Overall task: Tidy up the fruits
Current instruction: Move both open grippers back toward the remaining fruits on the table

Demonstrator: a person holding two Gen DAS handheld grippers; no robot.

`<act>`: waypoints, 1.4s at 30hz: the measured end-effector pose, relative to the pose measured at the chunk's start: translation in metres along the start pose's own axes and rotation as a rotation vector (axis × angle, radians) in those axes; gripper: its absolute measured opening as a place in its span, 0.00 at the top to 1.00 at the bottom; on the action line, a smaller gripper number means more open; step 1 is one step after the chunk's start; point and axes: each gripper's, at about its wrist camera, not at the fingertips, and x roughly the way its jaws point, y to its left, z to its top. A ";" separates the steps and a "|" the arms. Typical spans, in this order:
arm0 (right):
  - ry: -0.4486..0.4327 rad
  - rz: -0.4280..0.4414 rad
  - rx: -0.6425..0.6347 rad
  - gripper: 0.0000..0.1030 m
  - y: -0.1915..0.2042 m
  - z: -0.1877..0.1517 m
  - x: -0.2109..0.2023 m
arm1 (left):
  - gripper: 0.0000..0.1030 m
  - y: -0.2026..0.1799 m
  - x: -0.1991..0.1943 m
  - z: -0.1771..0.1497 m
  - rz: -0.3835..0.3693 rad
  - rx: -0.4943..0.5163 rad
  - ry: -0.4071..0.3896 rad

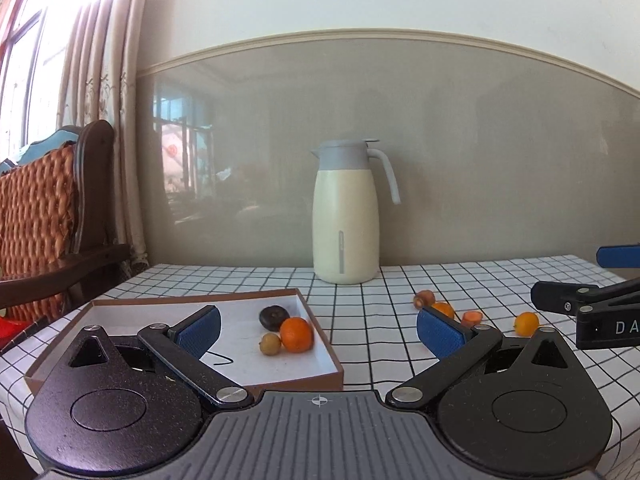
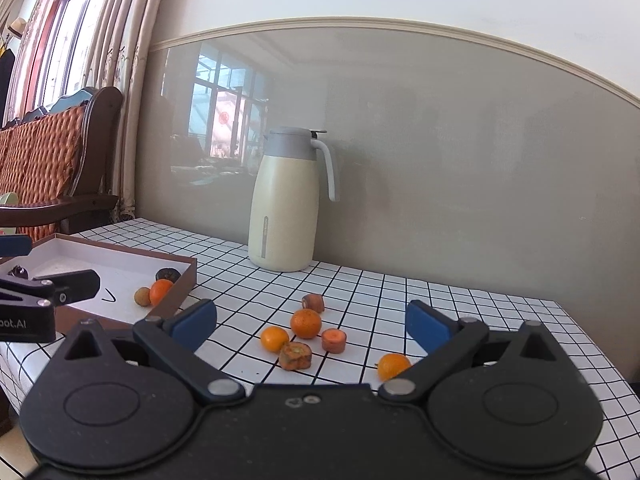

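Fruits [image 2: 305, 323] lie between open right hand-held gripper [image 2: 311, 322] fingers

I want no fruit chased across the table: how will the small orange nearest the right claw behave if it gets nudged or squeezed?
The orange looks round and smooth, so a nudge would probably send it rolling over the flat checked cloth. It lies apart from the other pieces, so nothing nearby would stop it. The open right claw has flat pads, so an off-centre squeeze might pop it out.

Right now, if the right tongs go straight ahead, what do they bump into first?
Probably the little pile of oranges and carrot chunks: the rough carrot piece lies nearest between the open right tongs, though depth is uncertain.
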 end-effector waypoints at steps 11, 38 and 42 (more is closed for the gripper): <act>0.029 -0.051 0.013 0.08 -0.024 -0.012 -0.006 | 0.00 -0.031 0.006 -0.005 -0.074 0.066 -0.014; 0.142 -0.102 0.039 0.21 -0.060 -0.035 0.039 | 0.12 -0.086 0.087 -0.012 -0.164 0.109 0.123; 0.166 -0.096 0.031 0.30 -0.059 -0.037 0.048 | 0.25 -0.092 0.099 -0.014 -0.193 0.095 0.155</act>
